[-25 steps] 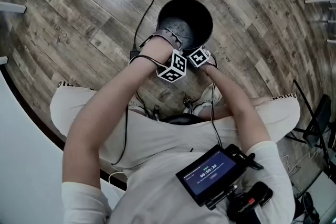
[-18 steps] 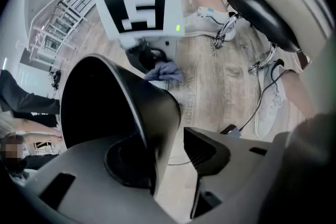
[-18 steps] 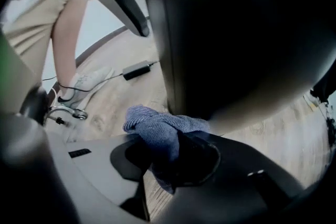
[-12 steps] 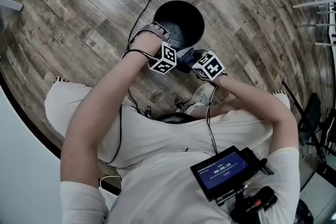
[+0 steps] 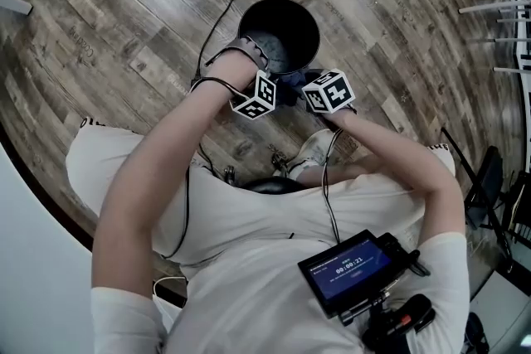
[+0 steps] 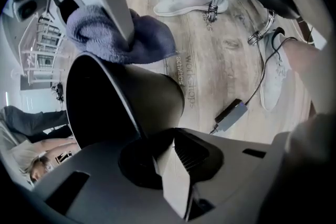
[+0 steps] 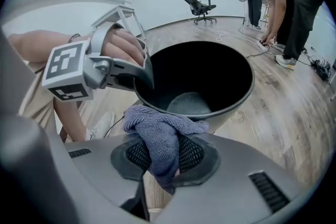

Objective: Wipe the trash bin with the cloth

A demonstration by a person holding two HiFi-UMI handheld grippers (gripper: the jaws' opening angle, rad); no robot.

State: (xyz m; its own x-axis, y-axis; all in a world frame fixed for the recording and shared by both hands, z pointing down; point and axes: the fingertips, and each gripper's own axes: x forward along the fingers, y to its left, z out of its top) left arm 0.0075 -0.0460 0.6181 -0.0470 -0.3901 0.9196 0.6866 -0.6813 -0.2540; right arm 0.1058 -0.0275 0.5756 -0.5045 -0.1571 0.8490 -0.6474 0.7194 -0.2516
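Steadying: the round black plastic trash bin [image 5: 286,12] is clamped at its near rim by the just-closed left gripper [image 6: 157,155]. The blue-grey terry cloth [image 7: 160,136], pinched by the right gripper [image 7: 168,165] beside that rim, must be pressed on next.

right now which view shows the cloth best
The right gripper view: the cloth sits close up, bunched in the right gripper's jaws. The left gripper view shows it farther off, partly behind a jaw; the head view shows only a small dark scrap.
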